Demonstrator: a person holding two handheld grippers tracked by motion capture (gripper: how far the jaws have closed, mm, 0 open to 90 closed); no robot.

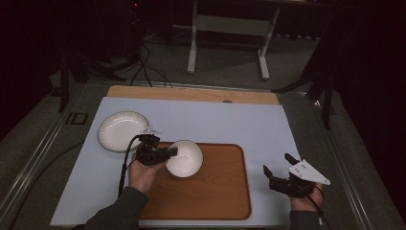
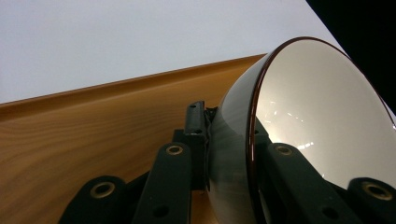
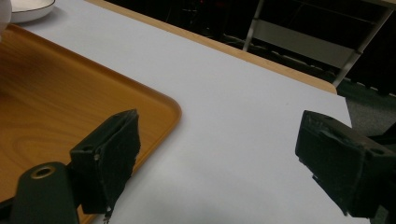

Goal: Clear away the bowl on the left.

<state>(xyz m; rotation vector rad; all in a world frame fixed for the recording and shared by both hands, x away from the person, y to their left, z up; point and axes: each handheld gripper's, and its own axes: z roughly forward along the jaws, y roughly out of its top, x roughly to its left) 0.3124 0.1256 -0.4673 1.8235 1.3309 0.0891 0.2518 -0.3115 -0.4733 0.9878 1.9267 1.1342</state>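
A white bowl (image 1: pixel 185 158) with a dark rim sits over the upper left part of the wooden tray (image 1: pixel 215 191). My left gripper (image 1: pixel 168 152) is shut on the bowl's left rim. In the left gripper view the bowl (image 2: pixel 322 116) stands tilted on edge, its rim pinched between the two black jaws. A white plate (image 1: pixel 119 130) lies on the pale mat (image 1: pixel 249 122) to the tray's upper left. My right gripper (image 1: pixel 277 165) hovers open to the right of the tray, with nothing between its fingers (image 3: pixel 109 158), above the mat (image 3: pixel 233 121) by the tray's corner (image 3: pixel 159 105).
The mat covers a wooden tabletop (image 1: pixel 191 93) whose far edge shows beyond it. Cables (image 1: pixel 148 72) and a white stand (image 1: pixel 230 38) are on the floor behind the table. Part of the plate (image 3: pixel 28 11) shows at the top left of the right gripper view.
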